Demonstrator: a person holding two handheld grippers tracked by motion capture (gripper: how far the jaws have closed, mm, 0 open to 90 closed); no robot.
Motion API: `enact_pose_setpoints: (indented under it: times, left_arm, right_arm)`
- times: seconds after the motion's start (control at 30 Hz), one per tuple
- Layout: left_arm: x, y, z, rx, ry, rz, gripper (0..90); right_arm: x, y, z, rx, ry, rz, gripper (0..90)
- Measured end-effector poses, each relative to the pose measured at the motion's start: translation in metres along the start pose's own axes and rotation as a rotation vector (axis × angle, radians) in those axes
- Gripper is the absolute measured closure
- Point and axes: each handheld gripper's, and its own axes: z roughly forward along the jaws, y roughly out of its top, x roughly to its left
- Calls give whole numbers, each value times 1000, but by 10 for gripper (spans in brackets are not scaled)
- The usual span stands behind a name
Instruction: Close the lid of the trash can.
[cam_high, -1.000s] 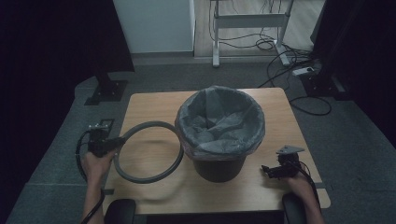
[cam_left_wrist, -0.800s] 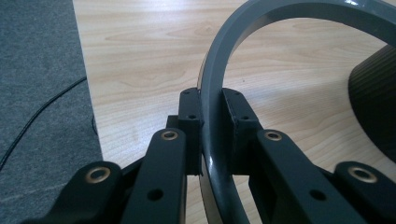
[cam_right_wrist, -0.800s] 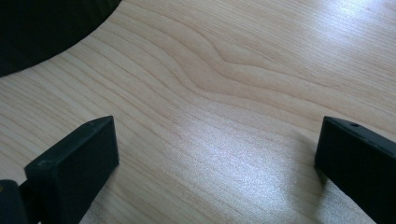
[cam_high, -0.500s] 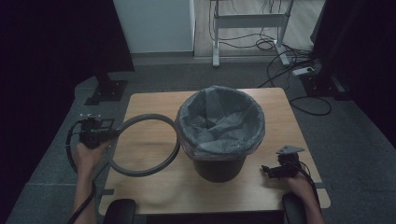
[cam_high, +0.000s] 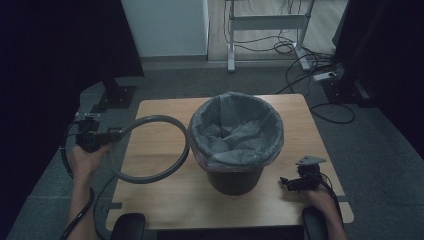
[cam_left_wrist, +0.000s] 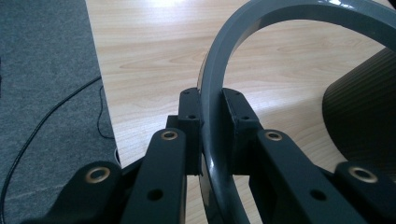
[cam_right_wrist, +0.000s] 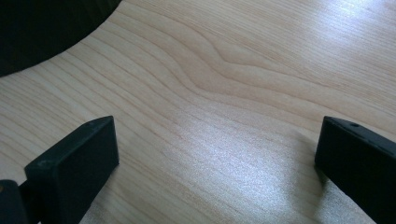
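Our left gripper (cam_high: 107, 136) pinches the grey ring (cam_high: 150, 149) beside the lined bin (cam_high: 235, 142); right gripper (cam_high: 287, 184) spread wide, low over the table (cam_high: 165, 200)

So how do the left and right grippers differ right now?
The left gripper is shut on the grey ring; the right gripper is open, with bare table between its jaws. The left one is off the table's left edge with the ring lifted beside the bin; the right one sits low over the table's right front corner. Both are black and hand-held.
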Motion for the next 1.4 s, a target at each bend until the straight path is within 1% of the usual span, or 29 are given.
enact_pose_setpoints:
  times: [0.4, 0.9, 1.17, 1.4]
  left_arm:
    - [-5, 20, -23, 2, -4, 0, 795]
    - [-12, 41, -52, -23, -8, 1, 794]
    - [-20, 53, -62, -38, -29, 12, 794]
    - [-33, 64, -64, -59, -60, 31, 793]
  right_arm:
    - [0, 0, 0, 0, 0, 0, 0]
    - [0, 0, 0, -1, 0, 1, 0]
    - [0, 0, 0, -2, 0, 2, 0]
    - [0, 0, 0, -2, 0, 2, 0]
